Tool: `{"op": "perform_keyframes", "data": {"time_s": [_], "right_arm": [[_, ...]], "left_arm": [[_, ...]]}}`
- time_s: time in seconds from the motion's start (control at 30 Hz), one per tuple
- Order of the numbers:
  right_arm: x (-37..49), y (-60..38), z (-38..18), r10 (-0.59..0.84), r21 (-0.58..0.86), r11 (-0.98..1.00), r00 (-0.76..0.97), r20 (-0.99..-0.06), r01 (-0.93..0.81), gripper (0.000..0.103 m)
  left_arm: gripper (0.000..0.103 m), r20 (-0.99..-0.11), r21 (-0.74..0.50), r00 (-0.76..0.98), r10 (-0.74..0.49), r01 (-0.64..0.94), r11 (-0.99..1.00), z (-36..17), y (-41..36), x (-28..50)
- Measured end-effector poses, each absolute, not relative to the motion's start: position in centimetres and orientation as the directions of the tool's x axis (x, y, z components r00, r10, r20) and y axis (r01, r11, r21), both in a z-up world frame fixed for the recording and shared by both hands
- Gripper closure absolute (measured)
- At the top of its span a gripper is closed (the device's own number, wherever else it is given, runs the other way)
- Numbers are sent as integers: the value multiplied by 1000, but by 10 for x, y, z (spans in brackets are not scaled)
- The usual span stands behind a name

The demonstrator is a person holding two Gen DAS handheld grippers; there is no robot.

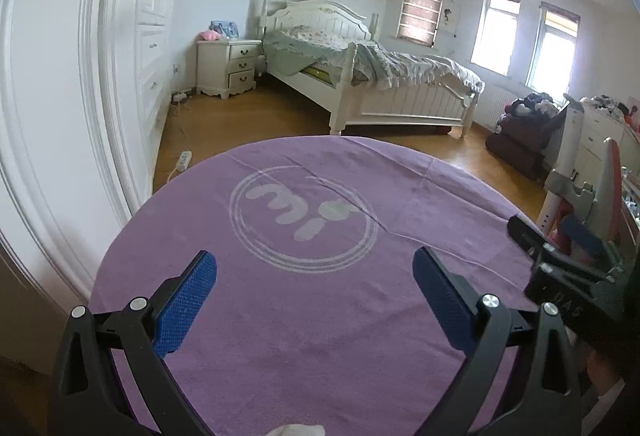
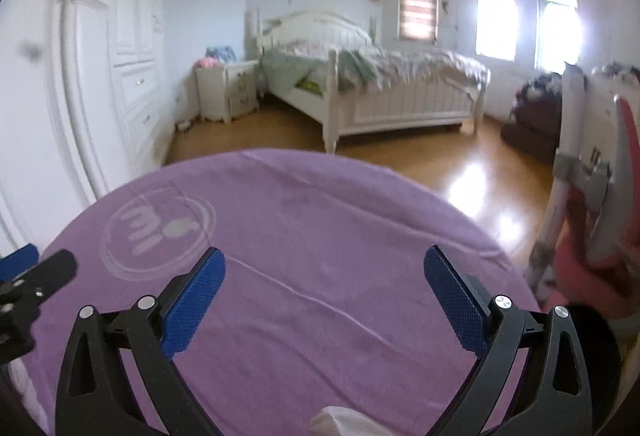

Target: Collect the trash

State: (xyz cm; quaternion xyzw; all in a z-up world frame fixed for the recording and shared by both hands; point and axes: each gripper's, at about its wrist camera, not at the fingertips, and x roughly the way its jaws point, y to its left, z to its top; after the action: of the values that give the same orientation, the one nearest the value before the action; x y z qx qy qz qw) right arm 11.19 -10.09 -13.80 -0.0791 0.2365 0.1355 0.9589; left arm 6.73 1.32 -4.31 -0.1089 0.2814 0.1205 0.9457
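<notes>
A purple cloth with a pale round logo covers the table, which also fills the lower half of the right wrist view. My left gripper is open and empty above the cloth. My right gripper is open and empty above the cloth too. A white crumpled thing, perhaps tissue, pokes in at the bottom edge below each gripper, in the left wrist view and in the right wrist view. The right gripper shows at the right of the left wrist view; the left gripper's tip shows at the left of the right wrist view.
A bedroom lies beyond the table: a white bed, a nightstand, white wardrobes on the left, wooden floor. A pink and grey chair stands close at the table's right. Dark clutter sits under the windows.
</notes>
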Motion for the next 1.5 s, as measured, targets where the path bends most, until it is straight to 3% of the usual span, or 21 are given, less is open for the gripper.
{"op": "perform_keyframes", "data": {"time_s": [0.6, 1.5], "right_arm": [[90, -132, -115, 179, -42, 978, 925, -336, -205, 5], [88, -142, -111, 180, -4, 982, 931, -318, -191, 5]], "left_arm": [[5, -540, -160, 829, 148, -273, 949, -43, 14, 68], [5, -519, -121, 836, 179, -279, 953, -43, 5, 69]]}}
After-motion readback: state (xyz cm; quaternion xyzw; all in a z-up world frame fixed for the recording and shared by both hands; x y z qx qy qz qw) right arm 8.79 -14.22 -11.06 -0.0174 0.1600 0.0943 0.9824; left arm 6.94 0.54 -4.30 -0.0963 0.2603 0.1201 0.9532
